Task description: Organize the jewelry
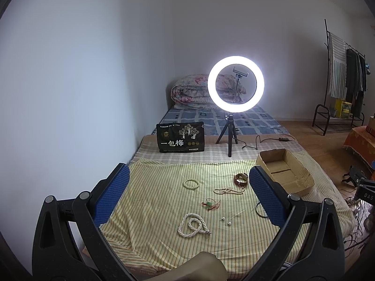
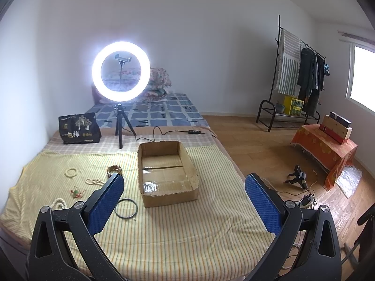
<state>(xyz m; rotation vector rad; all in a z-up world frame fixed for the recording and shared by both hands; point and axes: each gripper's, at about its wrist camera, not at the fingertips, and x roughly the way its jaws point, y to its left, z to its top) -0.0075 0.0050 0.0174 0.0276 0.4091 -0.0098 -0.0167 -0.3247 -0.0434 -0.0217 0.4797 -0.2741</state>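
Observation:
Jewelry lies on a yellow striped cloth (image 1: pixel 152 210) on the bed. In the left wrist view: a coiled white bead necklace (image 1: pixel 192 224), a green pendant on red cord (image 1: pixel 210 204), a pearl strand (image 1: pixel 228 190), a small bead bracelet (image 1: pixel 191 184), a watch (image 1: pixel 241 179), two pearl earrings (image 1: pixel 226 221) and a dark ring bangle (image 1: pixel 260 209). An empty cardboard box (image 2: pixel 166 175) sits to the right. My left gripper (image 1: pixel 188 178) is open above the jewelry. My right gripper (image 2: pixel 185 185) is open and empty, near the box; the bangle (image 2: pixel 126 208) lies by its left finger.
A lit ring light on a tripod (image 1: pixel 235 84) and a black snack bag (image 1: pixel 180 137) stand behind the cloth. A folded quilt (image 1: pixel 189 91) lies at the far end. A clothes rack (image 2: pixel 297 75) and an orange-covered stand (image 2: pixel 328 149) are on the floor to the right.

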